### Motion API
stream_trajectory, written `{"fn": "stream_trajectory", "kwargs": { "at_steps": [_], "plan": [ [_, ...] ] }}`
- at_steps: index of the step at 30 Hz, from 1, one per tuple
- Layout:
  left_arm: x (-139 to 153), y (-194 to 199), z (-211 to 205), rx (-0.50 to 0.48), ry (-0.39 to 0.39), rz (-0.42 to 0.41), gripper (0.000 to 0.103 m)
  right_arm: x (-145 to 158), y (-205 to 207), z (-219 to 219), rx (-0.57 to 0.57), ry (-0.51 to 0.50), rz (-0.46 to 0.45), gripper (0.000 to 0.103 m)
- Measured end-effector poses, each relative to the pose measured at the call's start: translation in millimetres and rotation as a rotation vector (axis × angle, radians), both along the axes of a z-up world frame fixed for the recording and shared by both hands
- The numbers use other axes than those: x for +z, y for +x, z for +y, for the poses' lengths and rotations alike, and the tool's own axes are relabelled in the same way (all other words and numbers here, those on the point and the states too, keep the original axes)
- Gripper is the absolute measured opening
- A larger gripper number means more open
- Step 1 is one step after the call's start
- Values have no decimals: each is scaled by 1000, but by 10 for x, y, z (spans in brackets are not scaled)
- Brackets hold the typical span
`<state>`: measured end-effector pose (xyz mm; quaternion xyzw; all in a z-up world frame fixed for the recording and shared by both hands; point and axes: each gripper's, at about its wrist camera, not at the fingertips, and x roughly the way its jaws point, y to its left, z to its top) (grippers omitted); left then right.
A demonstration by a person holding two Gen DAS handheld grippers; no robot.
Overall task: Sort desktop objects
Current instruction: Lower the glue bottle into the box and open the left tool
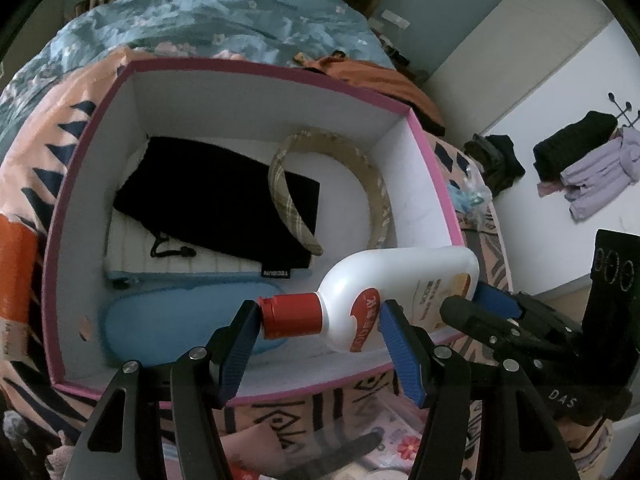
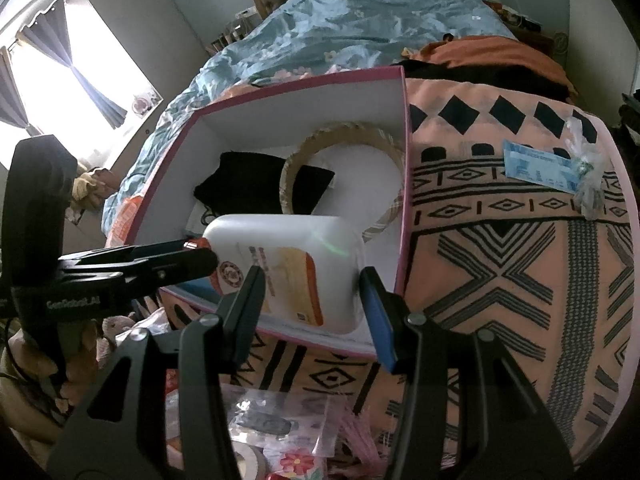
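A white plastic bottle (image 1: 404, 280) with a red cap and an orange-and-red label lies on its side above the near right corner of the pink-rimmed box (image 1: 256, 70) on the bed. Its cap end sits between the left hand-held gripper's (image 1: 318, 322) blue pads, which touch it; the right hand-held gripper (image 2: 310, 284) clamps its base.

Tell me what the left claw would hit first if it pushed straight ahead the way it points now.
Probably the blue pouch on the box floor, beyond the bottle that the left claw already holds; depth is unclear.
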<state>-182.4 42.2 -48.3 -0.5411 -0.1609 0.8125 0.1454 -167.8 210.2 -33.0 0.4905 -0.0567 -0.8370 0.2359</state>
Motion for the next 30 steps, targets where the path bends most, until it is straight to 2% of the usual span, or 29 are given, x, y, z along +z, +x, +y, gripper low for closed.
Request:
{"fn": "stream_trajectory", "kwargs": {
  "at_steps": [13,17,22,26,28,30],
  "plan": [
    [-225,-77,35,-15,-9,-48,62,-49,-14,-119,29,106,-2,52],
    [-262,-96,43,-18,-15,-54,62,-38,-1,-134,35,103,6,52],
    [-229,-42,70,-32,-30,-24,62,-20,36,-122,31,80,19,52],
    [-152,45,78,-41,-33,21,69,-18,78,-96,23,56,20,52],
    [-80,120,77,-39,-43,59,80,-13,115,-91,19,42,25,52],
    [9,214,70,-32,-55,103,85,15,161,-87,17,22,39,52]
  ]
}}
